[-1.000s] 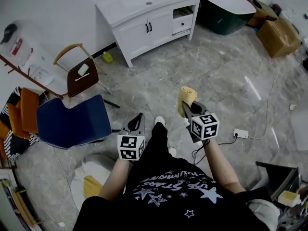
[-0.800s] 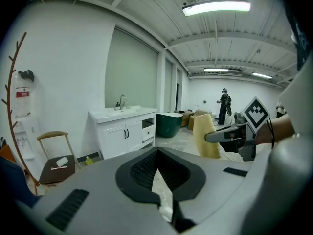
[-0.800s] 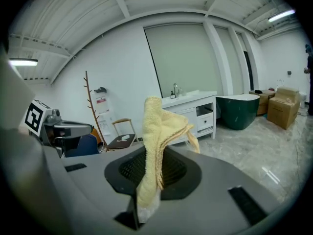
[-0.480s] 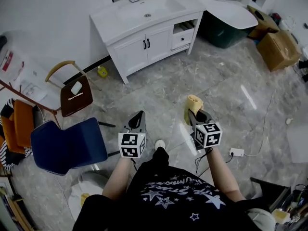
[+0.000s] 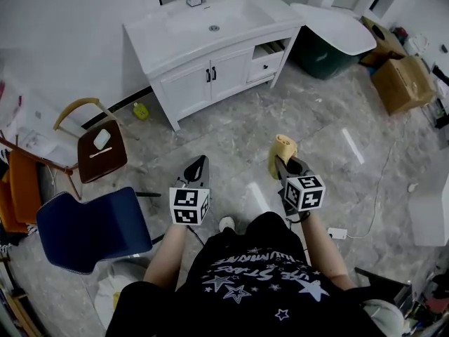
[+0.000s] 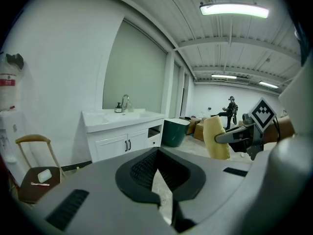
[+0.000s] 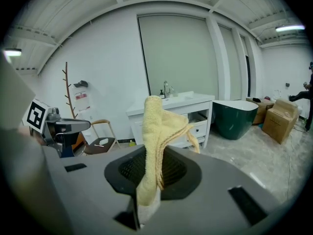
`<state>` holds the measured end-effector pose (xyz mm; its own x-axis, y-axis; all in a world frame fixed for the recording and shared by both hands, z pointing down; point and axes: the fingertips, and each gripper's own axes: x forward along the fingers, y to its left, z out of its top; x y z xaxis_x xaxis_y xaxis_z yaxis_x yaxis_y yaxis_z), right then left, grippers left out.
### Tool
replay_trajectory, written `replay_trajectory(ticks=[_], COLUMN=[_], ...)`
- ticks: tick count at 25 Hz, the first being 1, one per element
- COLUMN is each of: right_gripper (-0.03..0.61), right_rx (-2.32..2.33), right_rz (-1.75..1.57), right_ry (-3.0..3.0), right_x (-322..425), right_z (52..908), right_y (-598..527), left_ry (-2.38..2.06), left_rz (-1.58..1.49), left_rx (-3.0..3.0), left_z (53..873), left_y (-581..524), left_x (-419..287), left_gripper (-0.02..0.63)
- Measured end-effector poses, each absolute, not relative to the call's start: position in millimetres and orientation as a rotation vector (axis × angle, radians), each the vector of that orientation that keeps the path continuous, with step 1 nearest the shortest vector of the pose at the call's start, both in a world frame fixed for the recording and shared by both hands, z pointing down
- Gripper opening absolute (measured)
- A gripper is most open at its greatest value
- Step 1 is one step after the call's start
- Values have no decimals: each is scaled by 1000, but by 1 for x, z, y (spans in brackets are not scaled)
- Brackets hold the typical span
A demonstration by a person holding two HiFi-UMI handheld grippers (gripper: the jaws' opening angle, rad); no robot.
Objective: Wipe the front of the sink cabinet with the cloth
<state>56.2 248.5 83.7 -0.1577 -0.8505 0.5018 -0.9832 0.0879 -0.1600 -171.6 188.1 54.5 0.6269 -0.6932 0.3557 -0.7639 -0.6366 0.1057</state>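
A white sink cabinet point(image 5: 210, 72) with two doors stands against the far wall, its front point(image 6: 122, 143) facing me across a stretch of floor. My right gripper point(image 5: 283, 161) is shut on a yellow cloth point(image 5: 280, 152), which sticks up between its jaws as a folded bunch point(image 7: 155, 131). My left gripper point(image 5: 196, 168) is shut with nothing in it. Both grippers hover side by side over the marble floor, well short of the cabinet. In the left gripper view the cloth point(image 6: 215, 137) shows at the right.
A blue chair point(image 5: 91, 227) and a brown wooden chair point(image 5: 98, 146) stand at the left. A dark green tub point(image 5: 326, 44) with a white lid sits right of the cabinet, cardboard boxes point(image 5: 400, 83) beyond it. A power strip point(image 5: 338, 233) and cable lie on the floor at the right.
I have walked toward the sink cabinet: it sits larger and more central now, and the chairs have slid back to the left. Both grippers keep their pose, the cloth still held.
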Motion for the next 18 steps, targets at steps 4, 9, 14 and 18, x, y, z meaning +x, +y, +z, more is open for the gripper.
replay_trajectory(ticks=[4, 9, 14, 18], right_gripper=[63, 63, 63, 63], right_rx=[1823, 1801, 1748, 1666], right_rz=[678, 709, 740, 760], right_ry=[-2089, -2111, -2150, -2170], right_x=[71, 102, 139, 171], right_z=[87, 103, 126, 156], right_y=[217, 161, 67, -18], left_ry=[-1213, -1274, -1385, -1483], left_rz=[446, 472, 522, 562], left_rx=[2566, 2512, 2425, 2304], left_z=[66, 77, 91, 106], left_y=[166, 135, 79, 27], left_x=[-174, -166, -154, -139], left_gripper=[15, 15, 15, 15])
